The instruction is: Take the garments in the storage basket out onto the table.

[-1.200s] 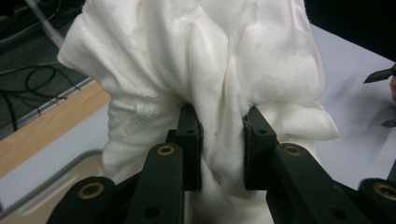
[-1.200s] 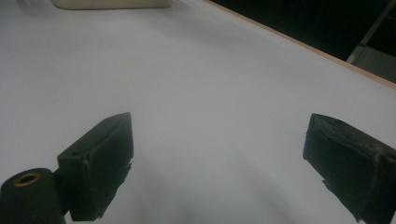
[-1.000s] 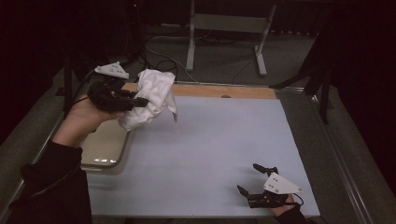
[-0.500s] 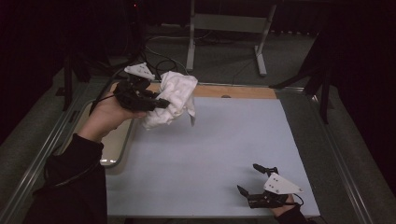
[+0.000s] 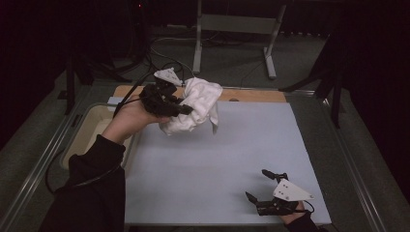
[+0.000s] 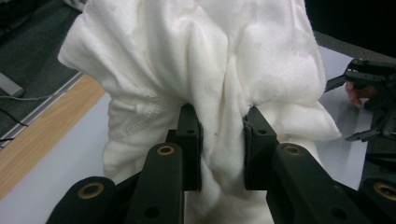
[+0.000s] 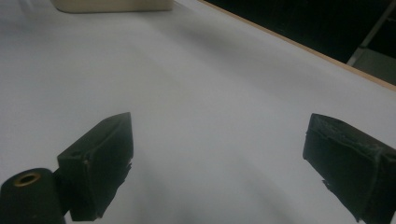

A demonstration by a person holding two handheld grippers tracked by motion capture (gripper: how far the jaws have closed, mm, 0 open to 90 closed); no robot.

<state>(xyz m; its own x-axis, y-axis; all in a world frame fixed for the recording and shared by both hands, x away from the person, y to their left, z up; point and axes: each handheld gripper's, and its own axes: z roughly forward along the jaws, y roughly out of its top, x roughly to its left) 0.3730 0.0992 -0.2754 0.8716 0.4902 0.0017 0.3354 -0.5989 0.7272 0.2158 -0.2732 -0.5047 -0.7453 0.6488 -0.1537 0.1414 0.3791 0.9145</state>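
Note:
A crumpled white cloth hangs above the back left part of the pale mat. My left gripper is shut on it, and in the left gripper view its two black jaws pinch a thick fold of the cloth between the pads. The rest of the cloth bulges over the jaws and hides most of what lies behind. My right gripper rests low at the mat's front right corner, jaws wide apart with nothing between them. In the right gripper view its fingertips frame bare mat.
A cream tub stands at the mat's left edge, under my left forearm. A wooden strip runs along the mat's far edge. Beyond it stand a metal stand and loose cables on dark floor.
My left hand has carried the cloth to the right, from over the tub's edge to above the mat's back left. The right gripper has stayed put.

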